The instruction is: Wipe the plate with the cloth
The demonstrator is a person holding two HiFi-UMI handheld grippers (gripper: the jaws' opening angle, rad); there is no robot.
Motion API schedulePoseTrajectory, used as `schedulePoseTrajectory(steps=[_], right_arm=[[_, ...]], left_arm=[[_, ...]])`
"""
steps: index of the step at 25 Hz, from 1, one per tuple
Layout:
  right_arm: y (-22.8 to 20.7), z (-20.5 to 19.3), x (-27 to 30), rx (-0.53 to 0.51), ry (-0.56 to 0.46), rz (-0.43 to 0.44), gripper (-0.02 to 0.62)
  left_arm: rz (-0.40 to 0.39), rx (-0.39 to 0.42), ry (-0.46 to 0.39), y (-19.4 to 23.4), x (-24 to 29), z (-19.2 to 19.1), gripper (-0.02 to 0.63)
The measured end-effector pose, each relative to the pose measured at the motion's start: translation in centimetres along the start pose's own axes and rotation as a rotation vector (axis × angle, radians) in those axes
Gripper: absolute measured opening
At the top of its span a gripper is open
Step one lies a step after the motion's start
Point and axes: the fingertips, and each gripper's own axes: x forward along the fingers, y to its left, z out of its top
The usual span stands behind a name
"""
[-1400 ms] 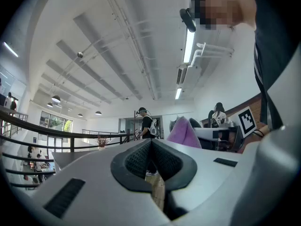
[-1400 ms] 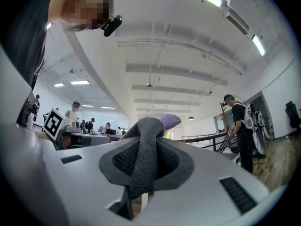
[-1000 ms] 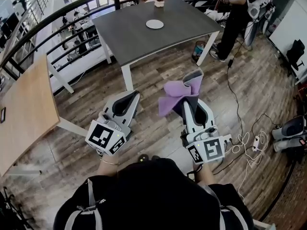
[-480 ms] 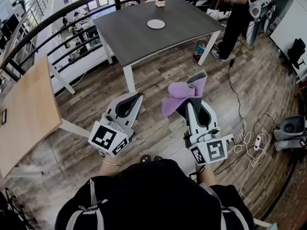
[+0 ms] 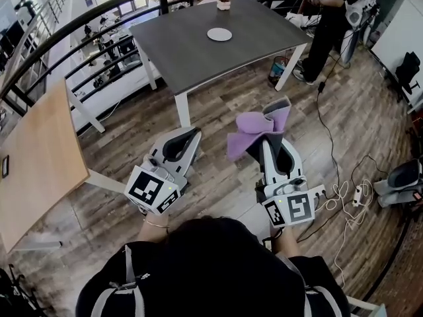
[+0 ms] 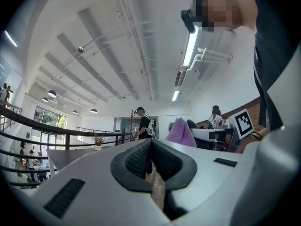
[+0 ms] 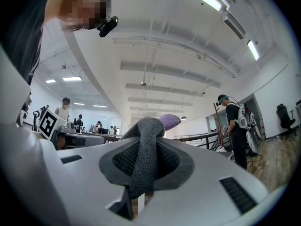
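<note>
Your left tongs are shut tight with nothing between them; the left gripper view shows the ribbed pads pressed together. Your right tongs are clamped on the soft cloth, purple on one face and grey on the other. A grey fold runs up through the jaws in the right gripper view, and the purple bulk flops towards 10 o'clock from the tips in the head view.

Over the last second very little has changed. Both tongs have drifted a short way together, keeping their spacing, and the cloth hangs in the same fold as before. The dark grey rectangular worktop sits slightly differently in the head view, so you have probably edged towards it, though the shift is too small to be sure.

The small round white plate lies on that worktop at 12 o'clock from your hands, well apart from both tongs, with wooden floor between you and it. Wiping has not begun; this looks like the approach. I judge you need to close in on the worktop before lowering the cloth. The empty left tongs could steady the plate's rim, since a light plate may slide under the wipe.
</note>
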Motion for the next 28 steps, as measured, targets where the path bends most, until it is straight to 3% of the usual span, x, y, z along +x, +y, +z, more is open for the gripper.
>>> schedulePoseTrajectory(steps=[11, 28], right_arm=[[-1.4, -0.9, 1.8, 0.003, 0.022, -0.038, 0.064], [-12.7, -4.1, 10.7, 0.044, 0.023, 0.018, 0.064]], left_arm=[[-0.029, -0.019, 0.016, 1.9, 1.7, -1.2, 0.008], [0.016, 0.015, 0.04, 6.3, 14.0, -4.0, 0.008]])
